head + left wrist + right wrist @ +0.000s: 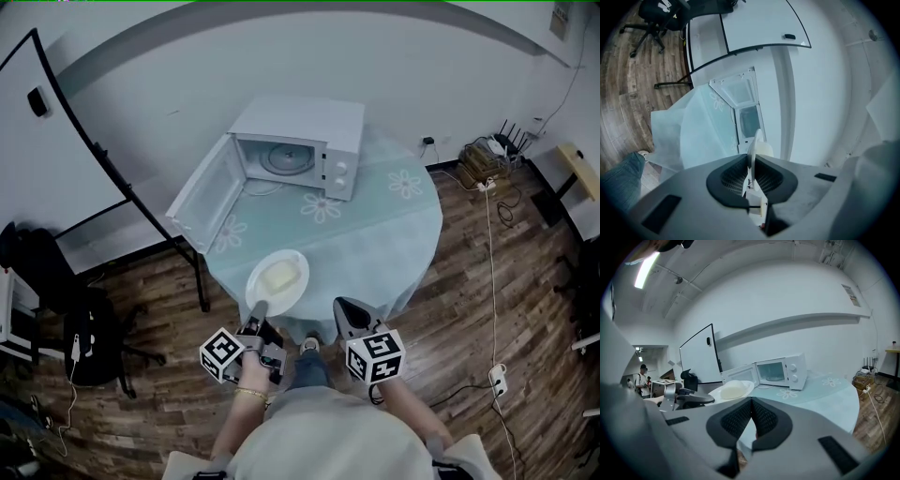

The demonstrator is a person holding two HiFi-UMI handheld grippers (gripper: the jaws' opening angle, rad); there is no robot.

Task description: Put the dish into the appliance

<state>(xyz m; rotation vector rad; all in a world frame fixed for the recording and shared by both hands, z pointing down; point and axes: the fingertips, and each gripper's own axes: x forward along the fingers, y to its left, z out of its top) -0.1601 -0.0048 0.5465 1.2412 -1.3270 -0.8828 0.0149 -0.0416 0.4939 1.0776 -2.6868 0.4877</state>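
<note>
Fingers of the left gripper are nearly together, their dark ribbed pads pinching the thin rim of a white plate, which shows edge-on between them. From the head view, the left gripper grips the near edge of that round, smooth plate. The plate is held at the near side of the table, well apart from the microwave. On the plate lies a pale yellowish, soft-edged block of food.

The right gripper has its jaws closed tip to tip, with nothing between the textured black pads. It hangs just beside the plate at the table's near edge. Its own view shows the plate and the rounded food a little to its left.

The round table is draped in a pale green cloth printed with white daisies. At its far side sits a boxy white microwave with two round knobs on its front panel. Its door is swung fully open to the left, and a circular glass turntable is visible inside. Dark wood-plank flooring surrounds the table, and a black-framed whiteboard stands to the left.
</note>
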